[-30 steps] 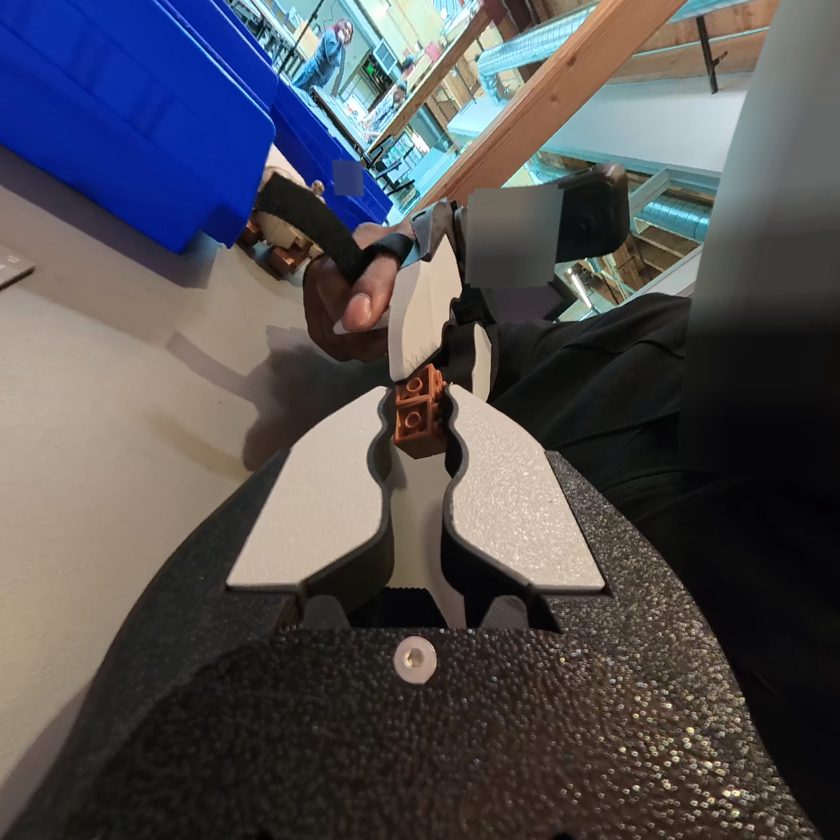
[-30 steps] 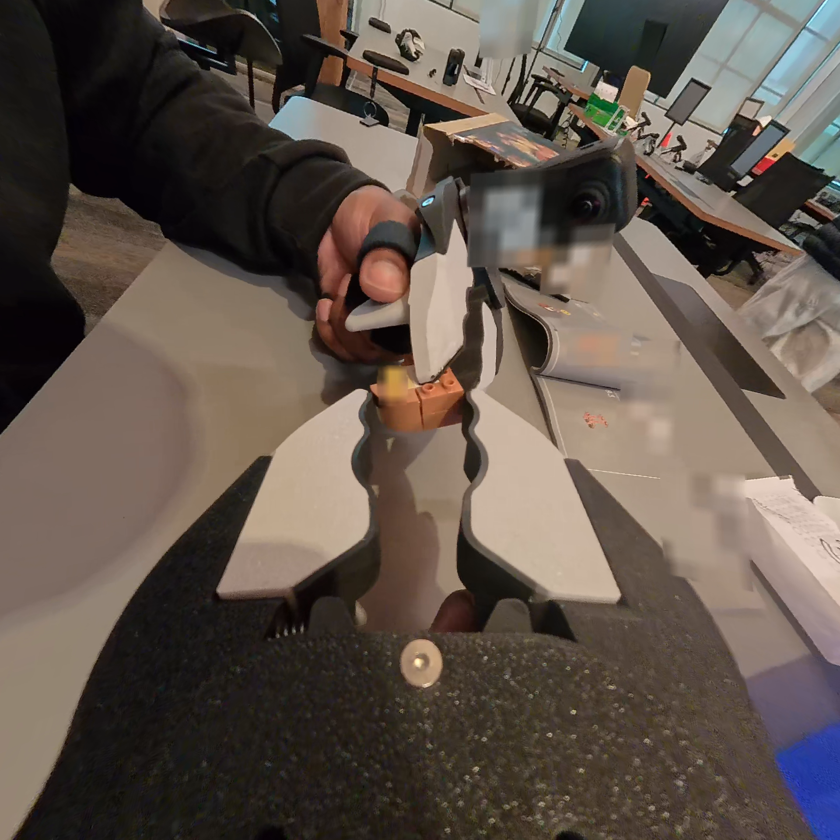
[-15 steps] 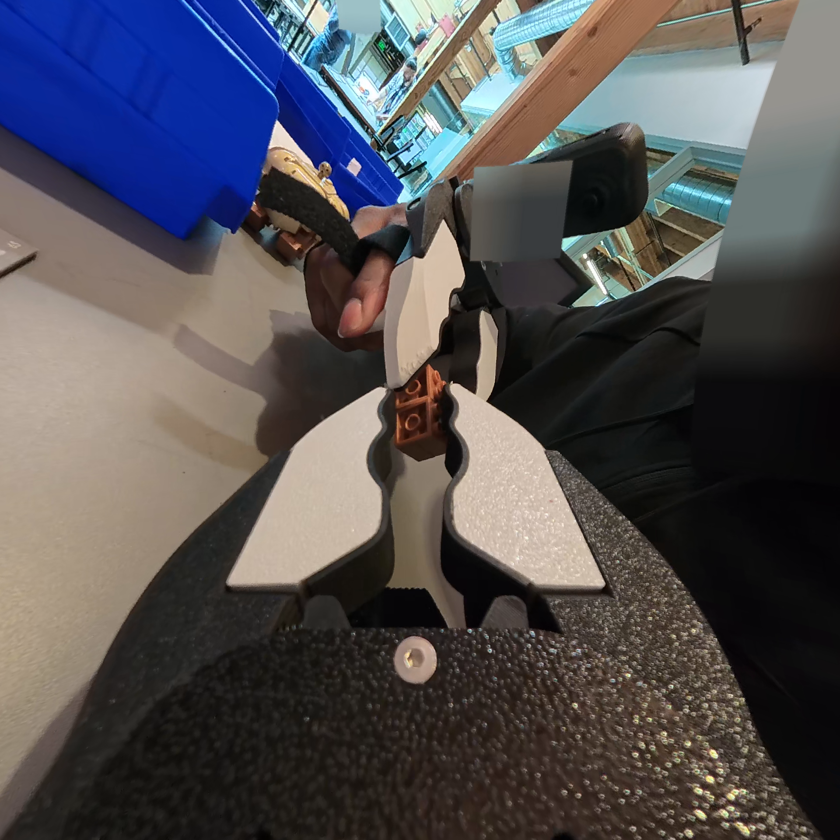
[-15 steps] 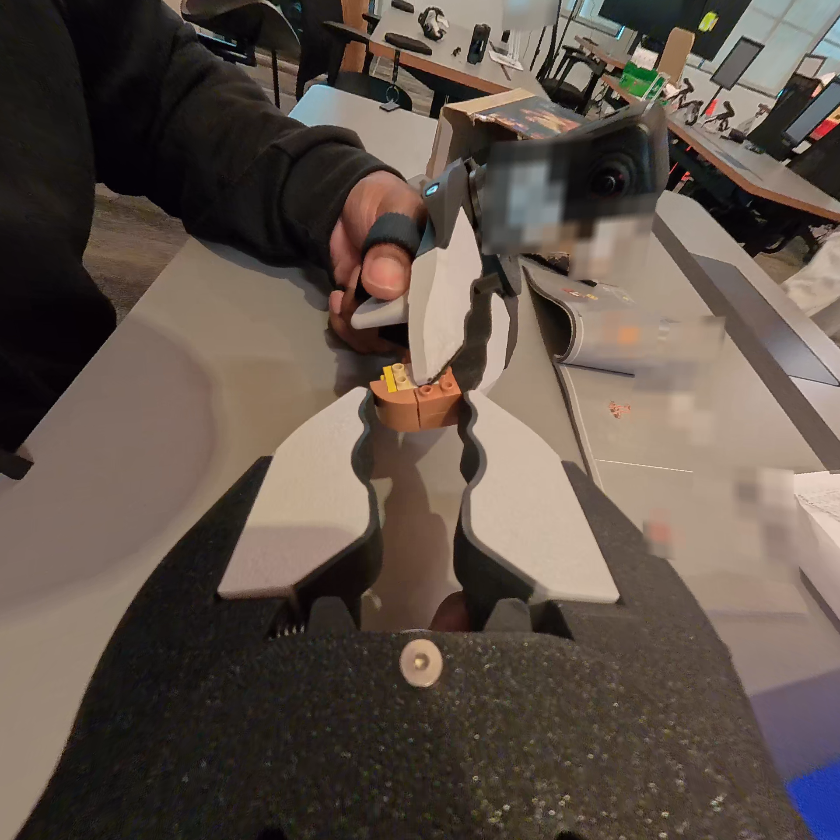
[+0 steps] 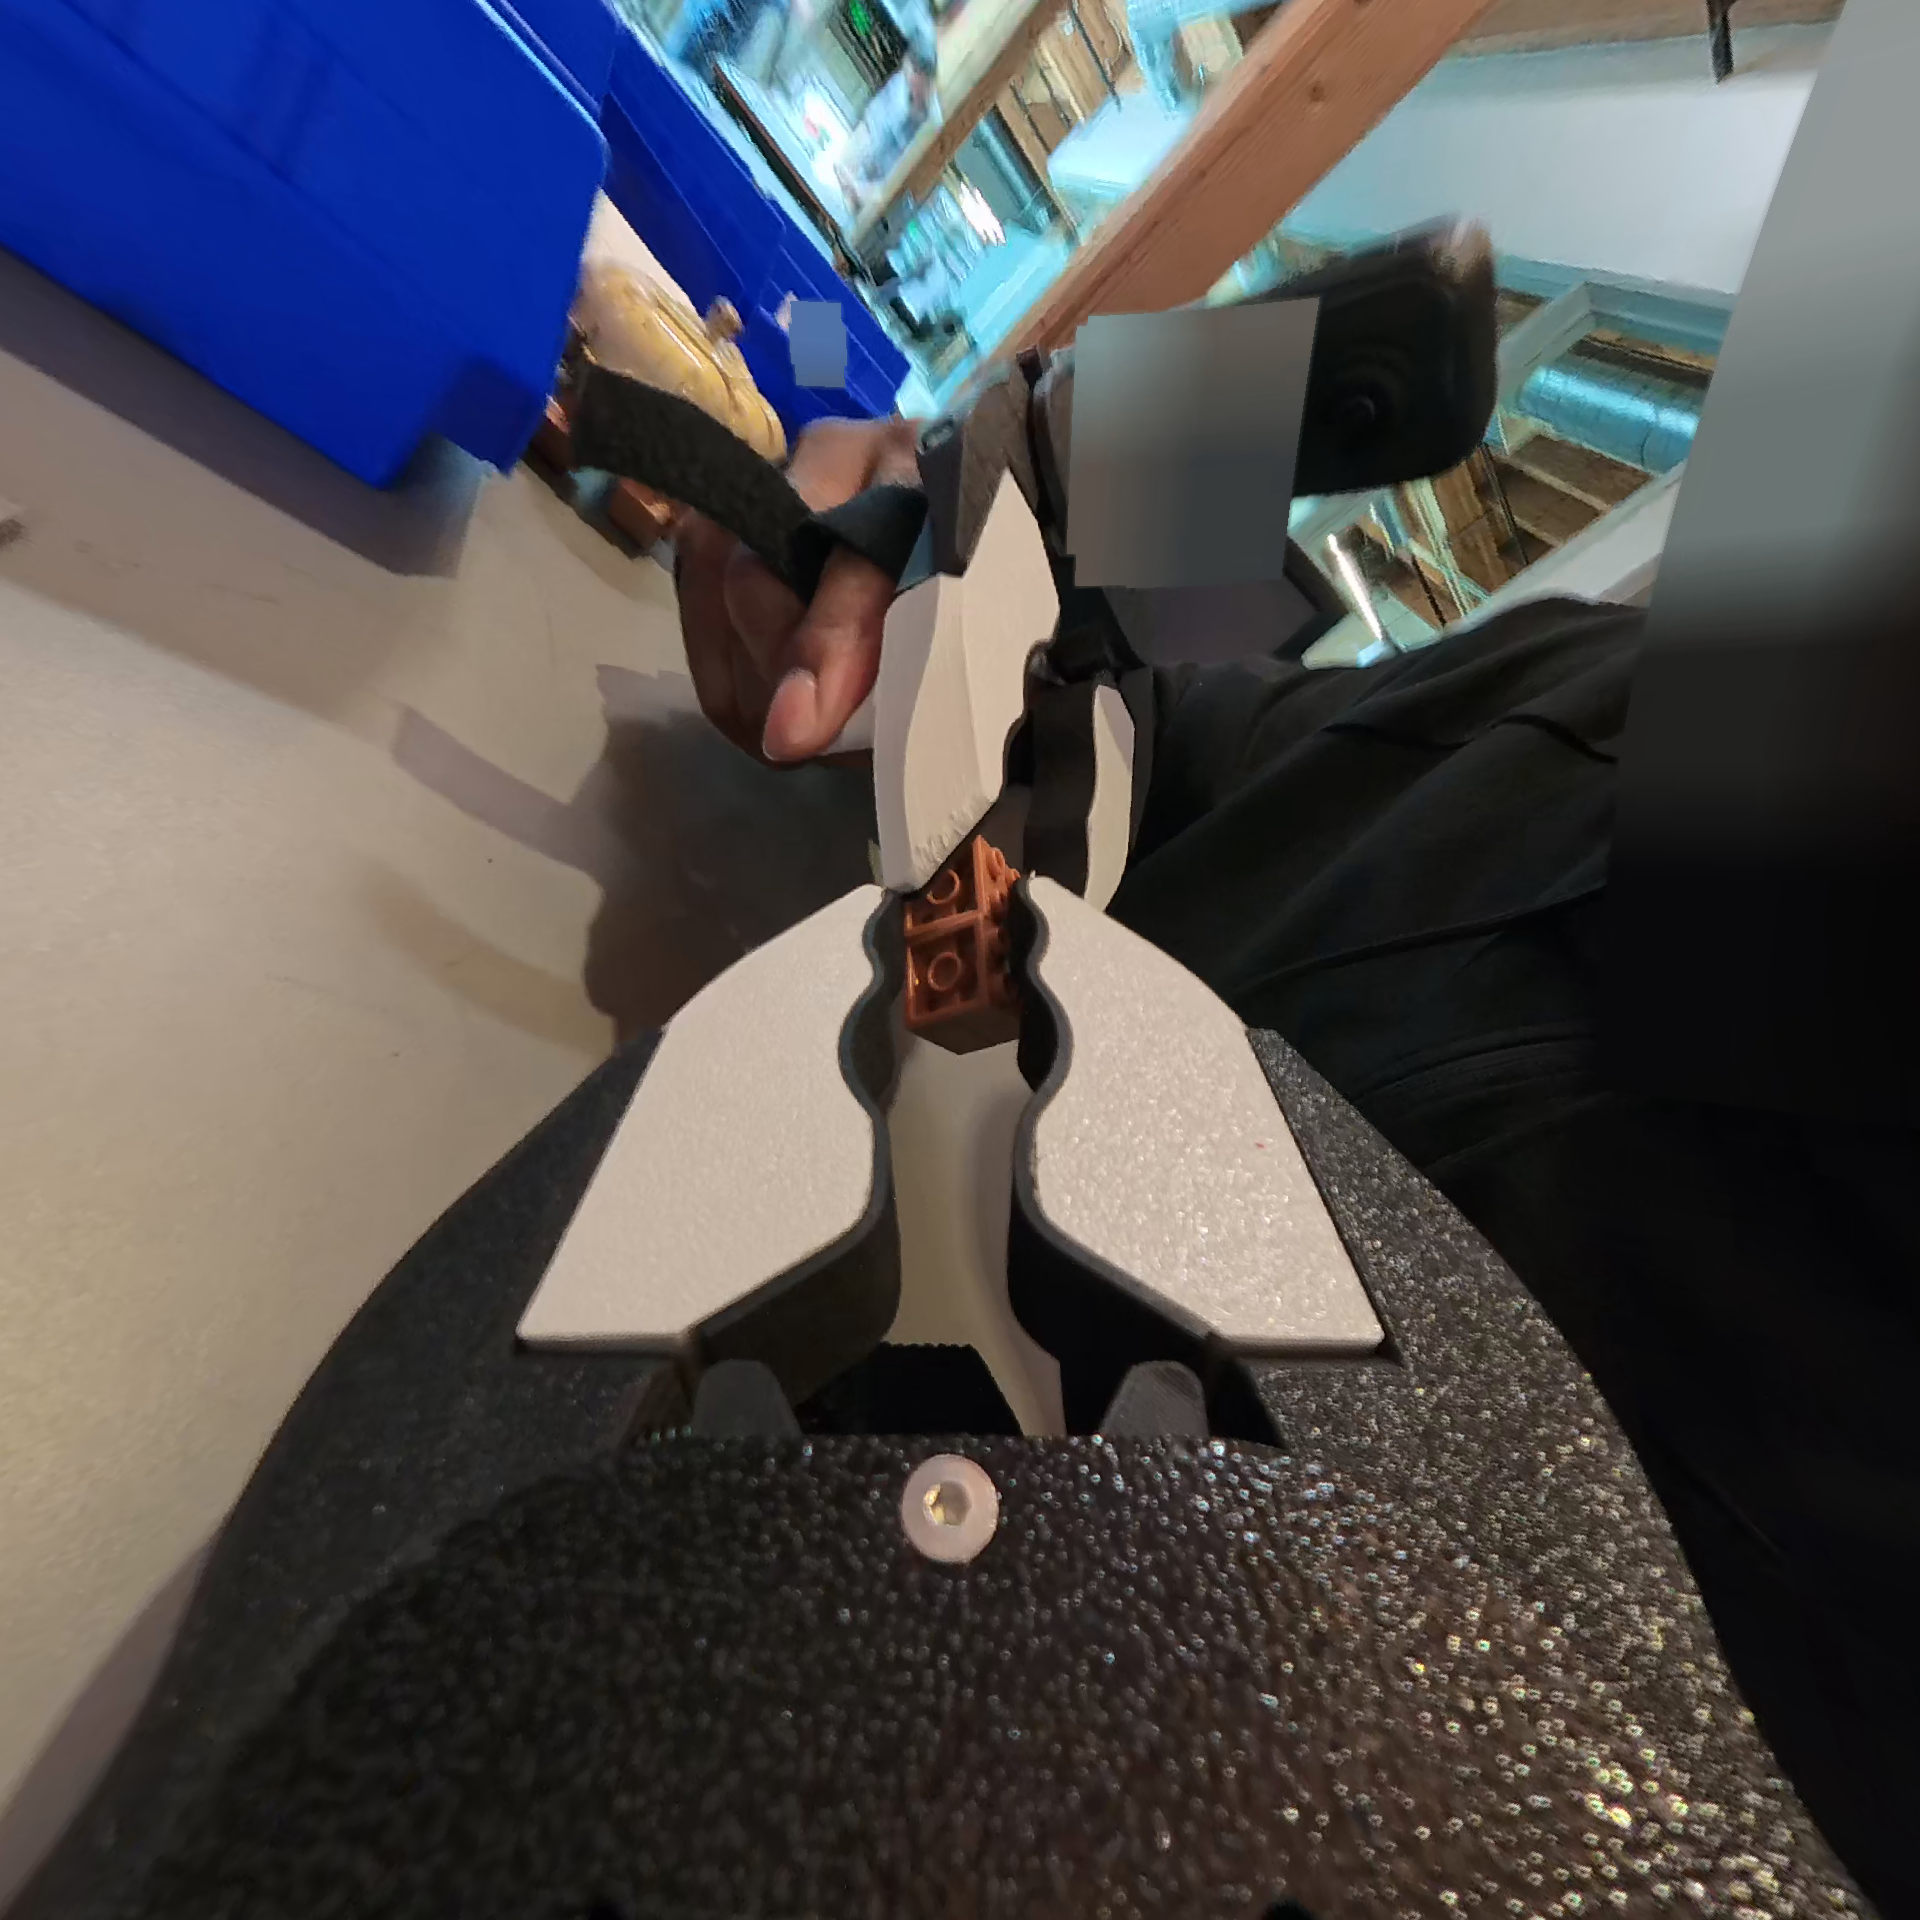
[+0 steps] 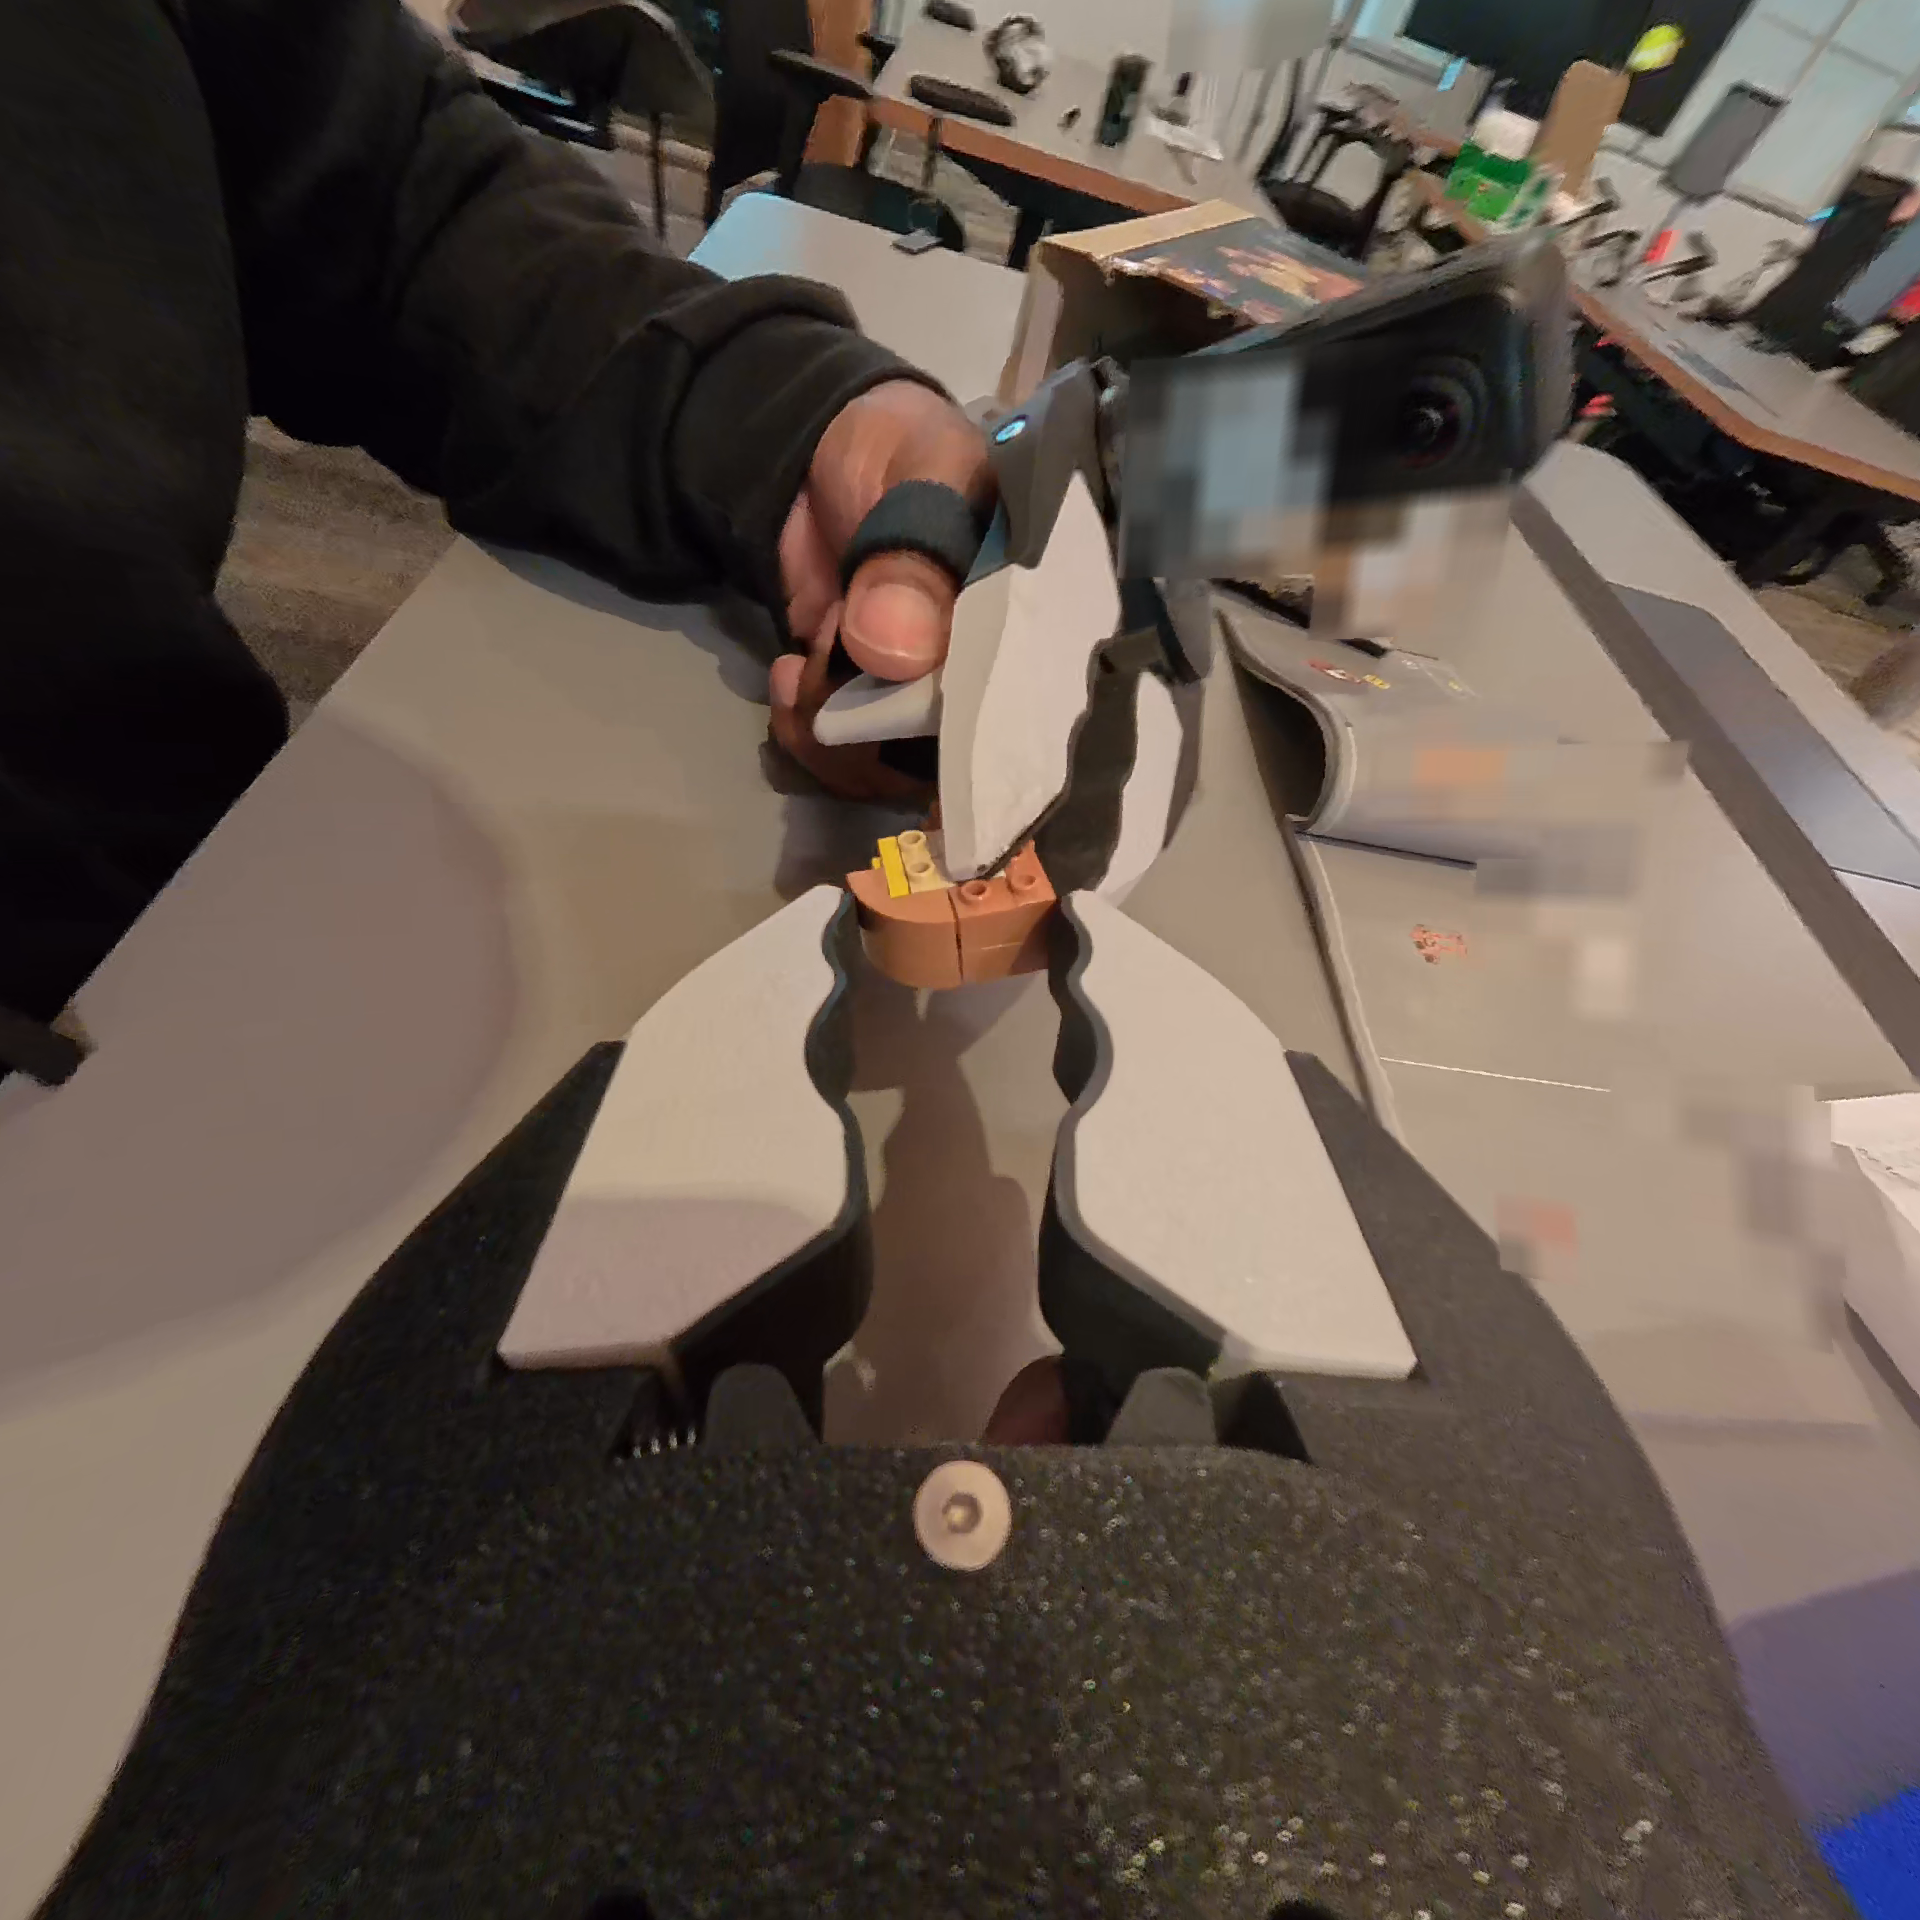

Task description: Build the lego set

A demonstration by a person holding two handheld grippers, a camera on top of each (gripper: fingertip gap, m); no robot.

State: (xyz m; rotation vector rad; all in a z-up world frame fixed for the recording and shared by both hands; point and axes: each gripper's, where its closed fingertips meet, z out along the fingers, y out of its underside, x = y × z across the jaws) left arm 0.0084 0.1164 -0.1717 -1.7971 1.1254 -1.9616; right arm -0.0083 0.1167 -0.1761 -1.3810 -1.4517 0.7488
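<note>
Bricks (image 6: 956, 925) clamped from both sides: left gripper (image 5: 951, 914) clenched on brown stack, right gripper (image 6: 951, 914) pinching same stack, above bench (image 6: 416, 831).

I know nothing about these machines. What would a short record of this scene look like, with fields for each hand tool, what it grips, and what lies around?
Left tool: closed on a brown brick piece, pads pressing both sides.
Right tool: closed on the brown brick assembly, which has yellow and tan bricks on top.
Contact: each tool's tips meet the other's at the bricks.
Hands: a person's hand in a black sleeve holds the left tool.
Surface: grey table.
Nearby: blue bins, open booklet, cardboard box.
</note>
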